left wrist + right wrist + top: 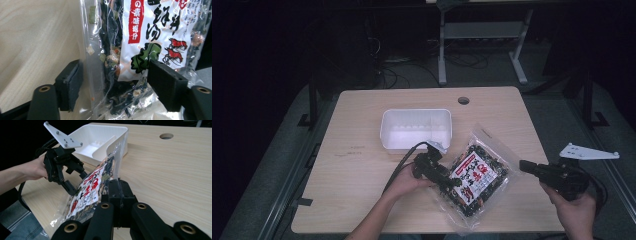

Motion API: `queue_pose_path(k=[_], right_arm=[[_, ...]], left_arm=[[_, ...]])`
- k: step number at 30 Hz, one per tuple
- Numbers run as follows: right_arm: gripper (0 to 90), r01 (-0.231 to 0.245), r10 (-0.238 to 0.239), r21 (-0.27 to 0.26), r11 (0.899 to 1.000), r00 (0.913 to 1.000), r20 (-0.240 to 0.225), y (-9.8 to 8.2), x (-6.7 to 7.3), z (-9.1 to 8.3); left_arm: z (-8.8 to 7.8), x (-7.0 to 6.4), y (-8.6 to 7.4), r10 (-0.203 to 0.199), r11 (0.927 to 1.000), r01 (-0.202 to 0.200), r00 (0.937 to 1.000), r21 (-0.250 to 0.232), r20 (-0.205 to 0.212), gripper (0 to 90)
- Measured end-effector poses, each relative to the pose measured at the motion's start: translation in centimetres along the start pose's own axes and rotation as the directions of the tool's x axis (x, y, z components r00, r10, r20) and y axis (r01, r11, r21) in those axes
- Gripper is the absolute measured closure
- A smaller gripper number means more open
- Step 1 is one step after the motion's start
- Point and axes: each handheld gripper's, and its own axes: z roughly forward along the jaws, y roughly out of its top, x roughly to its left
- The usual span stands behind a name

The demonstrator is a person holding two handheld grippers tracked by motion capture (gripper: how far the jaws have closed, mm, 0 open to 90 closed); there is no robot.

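High view: the snack bag (475,176) lay on the wooden table (362,165), right of centre in the frame, just below and right of the white bin (416,129). My left gripper (447,181) sat at the bag's left edge, low centre. My right gripper (525,166) was at lower right, off the bag's right edge, in the air as far as I could judge. Risk noted: the slick film could slide away when I squeezed from one side only.

Left gripper view: jaws stood wide, one pad (72,82) at lower left on the table side, the other at lower right over the printed label. The bag (140,50) ran up between them; neither pad looked pressed in. If I closed here I might catch only loose film, or crush the contents.

Right gripper view: my own jaws were shut at bottom centre, nothing clamped that I could see. The bag (92,187) lay just beyond the tips, the left gripper (72,188) at centre left, the bin (100,140) at the top. A lift by one corner could tip the bag short of the bin.
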Motion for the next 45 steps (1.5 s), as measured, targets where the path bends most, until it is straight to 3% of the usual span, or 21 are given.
queue_pose_path(k=[12, 13, 16, 20, 21, 29, 32, 37, 38, 40, 45], right_arm=[[90.0, -0.003, 0.003, -0.054, 0.999, 1.0, -0.005, 0.9, -0.2, 0.2], [90.0, 0.0, 0.0, -0.06, 0.998, 1.0, -0.005, 1.1, -0.3, 0.4], [89.5, -0.006, 0.005, -0.073, 0.997, 0.9999, -0.013, 1.1, -0.7, 0.5], [88.2, 0.012, -0.013, -0.09, 0.996, 0.9998, -0.015, 1.0, -1.0, 0.7], [84.9, 0.005, -0.009, -0.101, 0.995, 0.9993, -0.037, 0.9, -1.3, 0.9], [66.5, -0.001, -0.007, -0.109, 0.994, 0.9977, -0.067, 0.6, -2.0, 1.9], [57.4, -0.031, 0.023, -0.105, 0.994, 0.9965, -0.08, 0.2, -2.7, 2.6], [54.0, -0.043, 0.035, -0.099, 0.994, 0.9967, -0.073, -0.2, -3.2, 3.2], [53.5, -0.051, 0.046, -0.074, 0.996, 0.997, -0.062, -0.3, -3.4, 3.5], [53.5, -0.051, 0.047, -0.069, 0.996, 0.9969, -0.063, -0.3, -3.5, 3.7], [49.4, -0.063, 0.059, -0.041, 0.997, 0.9945, -0.087, -0.7, -3.8, 4.5]], left_arm=[[-1.1, -0.5, -0.1, 0.059, 0.9966, -0.059, 0.9982, -0.059, 0.011, 55.1], [-1.5, -0.6, -0.3, 0.074, 0.995, -0.074, 0.9972, -0.066, 0.003, 62.8], [-1.7, -0.8, -0.4, 0.088, 0.9932, -0.088, 0.9961, -0.076, -0.006, 66.3], [-2.1, -1.4, -0.7, 0.126, 0.9883, -0.128, 0.9916, -0.083, -0.032, 68.4], [-2.2, -1.6, -0.9, 0.141, 0.9861, -0.144, 0.9891, -0.083, -0.043, 68.8], [-2.3, -2.1, -1.1, 0.179, 0.9819, -0.183, 0.9805, -0.05, -0.082, 69.2], [-2.1, -2.3, -1.2, 0.189, 0.9803, -0.193, 0.9778, -0.042, -0.092, 69.2], [-2.0, -2.3, -1.3, 0.196, 0.9793, -0.2, 0.9762, -0.035, -0.093, 69.2], [-2.0, -2.4, -1.4, 0.208, 0.9767, -0.212, 0.9729, -0.033, -0.101, 69.3], [-2.1, -2.5, -1.4, 0.209, 0.9766, -0.213, 0.9725, -0.031, -0.104, 69.3], [-2.2, -2.6, -1.6, 0.218, 0.9744, -0.223, 0.9689, -0.031, -0.117, 69.4]])
